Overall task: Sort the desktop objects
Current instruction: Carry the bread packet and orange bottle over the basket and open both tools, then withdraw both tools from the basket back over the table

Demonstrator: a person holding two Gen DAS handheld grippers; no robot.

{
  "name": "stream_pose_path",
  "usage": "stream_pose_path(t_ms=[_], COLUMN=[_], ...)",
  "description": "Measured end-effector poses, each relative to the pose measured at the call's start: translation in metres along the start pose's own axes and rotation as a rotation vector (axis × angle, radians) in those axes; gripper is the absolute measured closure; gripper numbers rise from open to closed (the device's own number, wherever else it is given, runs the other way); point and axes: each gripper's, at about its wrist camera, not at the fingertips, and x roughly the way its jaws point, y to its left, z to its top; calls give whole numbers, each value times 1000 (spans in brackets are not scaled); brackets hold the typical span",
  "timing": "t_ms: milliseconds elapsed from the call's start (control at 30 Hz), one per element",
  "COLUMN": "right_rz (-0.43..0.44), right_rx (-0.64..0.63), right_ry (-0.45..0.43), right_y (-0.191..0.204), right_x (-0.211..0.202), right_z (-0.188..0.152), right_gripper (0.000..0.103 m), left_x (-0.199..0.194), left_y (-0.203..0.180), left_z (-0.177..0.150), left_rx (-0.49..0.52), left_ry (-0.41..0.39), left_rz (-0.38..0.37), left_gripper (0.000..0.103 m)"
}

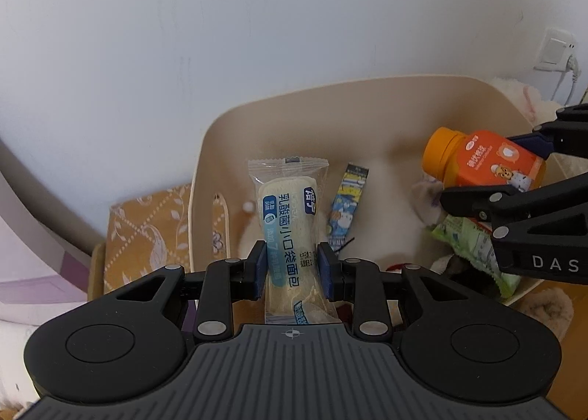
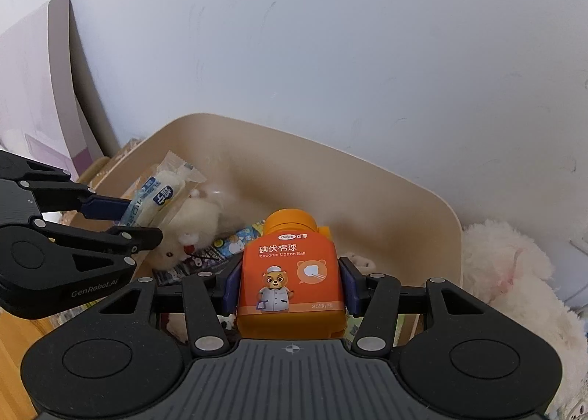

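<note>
Left gripper (image 1: 292,269): blue pads pinch a wrapped bread roll (image 1: 290,232) by its lower half; the packet sticks out forward over the bin (image 1: 330,103).
Right gripper (image 2: 290,285): pads clamp the sides of an orange bottle (image 2: 290,273), cap pointing away, label with a cartoon bear facing up; it hangs over the bin's right part.
Bin: cream plastic with rounded corners, standing against the wall (image 1: 183,34).
Bin contents: white plush toy (image 2: 191,232), blue cartoon-printed sachet (image 1: 347,206), green packet (image 1: 474,251) at the near right corner; further packets lie under the toy, too hidden to tell apart.
Beside bin: yellow floral cloth (image 1: 147,228) to the left, another white plush (image 2: 507,273) to the right, outside the rim.
Wall: pale, with a white socket (image 1: 556,52) and plugged-in cable at far right.
</note>
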Motion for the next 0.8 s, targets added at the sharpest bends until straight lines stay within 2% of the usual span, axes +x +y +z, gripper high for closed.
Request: stream_pose_path(t_ms=[100, 167, 200, 267, 367, 500, 733, 800], right_rz=[-18, -17, -14, -4, -9, -23, -28, -42], right_rx=[-35, -26, -12, 25, 43, 45, 73, 67], right_ry=[13, 21, 27, 34, 9, -16, -72, -81], right_y=[5, 5, 4, 4, 4, 8, 1, 0], right_x=[2, 1, 1, 2, -8, -10, -42, -45], right_z=[-2, -3, -3, -1, -2, 1, -12, -16], right_gripper=[52, 53, 43, 37, 25, 14, 0, 0], left_x=[-1, -4, -5, -10, -15, -25, -52, -62], left_y=[1, 0, 2, 2, -1, -1, 6, 10], left_z=[-2, -3, -1, -1, -3, -9, -24, -29], left_rx=[-20, -37, -42, -38, -20, -20, -5, -18], left_ry=[-13, -19, -22, -36, -45, -55, -77, -82], left_rz=[-5, -21, -25, -24, -23, -27, -40, -41], left_gripper=[70, 52, 48, 41, 40, 39, 37, 36])
